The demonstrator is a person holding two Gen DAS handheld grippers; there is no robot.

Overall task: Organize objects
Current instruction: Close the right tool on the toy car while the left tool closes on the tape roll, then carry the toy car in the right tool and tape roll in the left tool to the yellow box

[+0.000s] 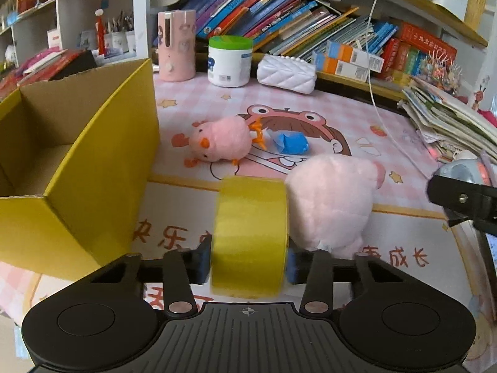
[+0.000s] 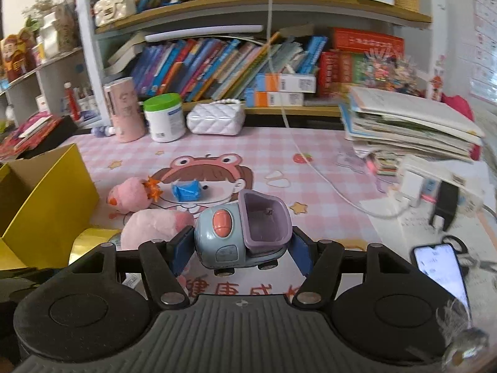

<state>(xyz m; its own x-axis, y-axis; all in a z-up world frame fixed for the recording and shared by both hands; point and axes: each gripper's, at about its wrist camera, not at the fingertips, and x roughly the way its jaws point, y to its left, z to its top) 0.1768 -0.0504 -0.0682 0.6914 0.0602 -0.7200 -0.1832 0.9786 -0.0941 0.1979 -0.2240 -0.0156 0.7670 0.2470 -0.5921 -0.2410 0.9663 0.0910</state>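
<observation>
My left gripper (image 1: 248, 264) is shut on a yellow tape roll (image 1: 250, 236), held upright above the mat, just right of the open yellow cardboard box (image 1: 102, 168). My right gripper (image 2: 237, 248) is shut on a grey-blue toy truck (image 2: 242, 233) with a purple bucket, lifted off the mat. A large pink plush (image 1: 332, 205) lies right behind the tape; it also shows in the right wrist view (image 2: 152, 227). A small pink chick plush (image 1: 220, 140) and a blue wrapped packet (image 1: 290, 143) lie farther back on the mat.
A pink cylinder (image 1: 177, 46), a green-lidded tub (image 1: 230, 60) and a white quilted purse (image 1: 285, 73) stand at the back under bookshelves. A paper stack (image 2: 410, 124), a white cable (image 2: 313, 168), a phone (image 2: 441, 270) and scissors sit on the right.
</observation>
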